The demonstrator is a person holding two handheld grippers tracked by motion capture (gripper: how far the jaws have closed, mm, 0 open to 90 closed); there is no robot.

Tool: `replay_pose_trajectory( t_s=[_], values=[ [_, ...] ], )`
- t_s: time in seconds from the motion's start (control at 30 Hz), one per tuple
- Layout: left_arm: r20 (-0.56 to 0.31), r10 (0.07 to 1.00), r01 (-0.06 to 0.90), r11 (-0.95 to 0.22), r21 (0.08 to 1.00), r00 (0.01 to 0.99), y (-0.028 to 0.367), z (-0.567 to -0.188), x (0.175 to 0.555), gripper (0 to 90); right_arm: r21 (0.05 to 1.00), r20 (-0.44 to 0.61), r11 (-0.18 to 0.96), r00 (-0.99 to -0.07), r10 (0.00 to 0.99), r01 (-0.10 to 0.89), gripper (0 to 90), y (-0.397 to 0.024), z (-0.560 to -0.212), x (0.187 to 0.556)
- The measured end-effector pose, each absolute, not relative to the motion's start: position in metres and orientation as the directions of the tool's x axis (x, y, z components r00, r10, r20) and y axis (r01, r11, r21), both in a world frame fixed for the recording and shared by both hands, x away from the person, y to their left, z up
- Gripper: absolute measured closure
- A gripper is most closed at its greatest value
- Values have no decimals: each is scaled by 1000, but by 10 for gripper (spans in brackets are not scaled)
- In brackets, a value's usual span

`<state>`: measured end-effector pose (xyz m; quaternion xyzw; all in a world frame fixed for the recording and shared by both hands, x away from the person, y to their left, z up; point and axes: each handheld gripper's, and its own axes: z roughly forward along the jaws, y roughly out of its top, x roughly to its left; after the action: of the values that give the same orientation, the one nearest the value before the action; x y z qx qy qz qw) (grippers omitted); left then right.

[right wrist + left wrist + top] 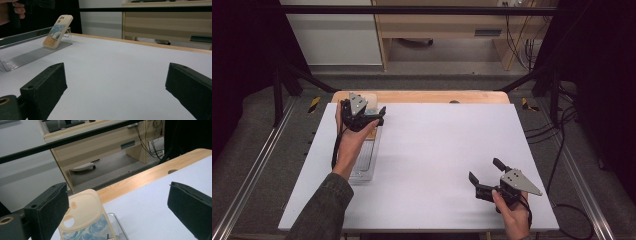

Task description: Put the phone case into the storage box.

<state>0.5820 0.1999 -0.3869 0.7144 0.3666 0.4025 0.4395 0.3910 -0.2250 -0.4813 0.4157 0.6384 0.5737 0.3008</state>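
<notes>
A: When looking at the left gripper [379, 116] first, wide open or pinched shut?

B: Wide open. Jaws far apart, with nothing squeezed between. Up at the far left corner of the white table top [437, 150].

A: And just in front of those jaws?

B: The phone case [85, 217]. Cream on top with round holes, blue swirls lower down. Leaning back, tilted, on the clear stand [364, 165]. Top end poking up between the jaws, very close to one of them.

A: Touching that jaw?

B: Hard to tell. Maybe touching, maybe just beside. Not gripped, for sure.

A: And the right gripper [484, 170]?

B: Also wide open, holding nothing. Low at the near right side of the table top, well apart from the case. Pointing across toward it, from far off.

A: So how much done?

B: Probably only the reaching part. Lined up around the top of the case, by the look of it. No squeeze yet, no lift yet.

A: And left to do?

B: Likely to close on the case, lift off the stand, and put down somewhere. Most of the job, at a guess.
</notes>
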Motion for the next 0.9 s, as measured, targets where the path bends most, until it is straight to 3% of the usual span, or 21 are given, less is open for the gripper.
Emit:
replay_pose_trajectory(
  t_s=[0.9],
  values=[
    [289, 819, 138, -403, 905, 495, 176, -383, 562, 25, 983, 88, 1, -477, 874, 185, 32, -224, -481, 391]
  ],
)
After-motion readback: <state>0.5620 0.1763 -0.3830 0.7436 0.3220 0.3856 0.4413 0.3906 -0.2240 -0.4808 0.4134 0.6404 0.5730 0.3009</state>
